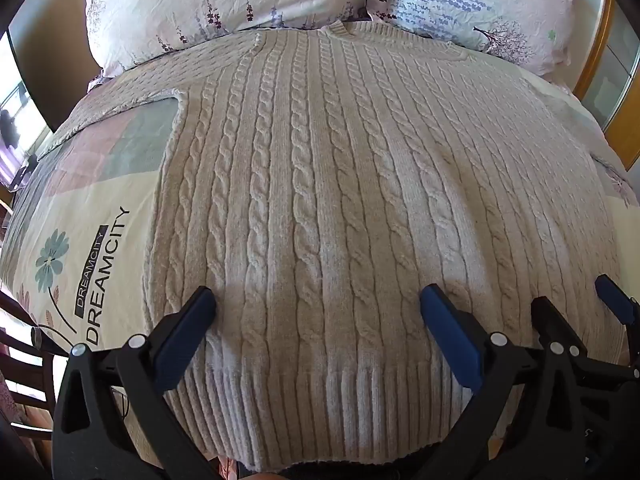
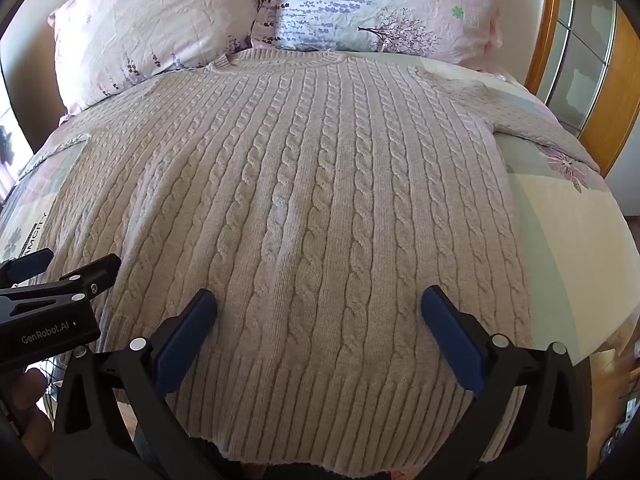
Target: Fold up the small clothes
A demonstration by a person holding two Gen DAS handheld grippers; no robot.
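A cream cable-knit sweater (image 1: 320,184) lies flat on the bed, collar toward the pillows and ribbed hem toward me; it also fills the right wrist view (image 2: 312,200). Its sleeves spread out to both sides. My left gripper (image 1: 318,300) is open and empty, hovering over the hem's left half. My right gripper (image 2: 319,300) is open and empty over the hem's right half. The right gripper shows at the right edge of the left wrist view (image 1: 576,300), and the left gripper shows at the left edge of the right wrist view (image 2: 76,258).
Two floral pillows (image 1: 224,4) (image 2: 384,8) lie at the head of the bed. The bedspread (image 1: 92,240) bears "DREAMCITY" print. A wooden frame with glass (image 2: 580,60) stands at the right. A dark chair (image 1: 24,380) stands at the left.
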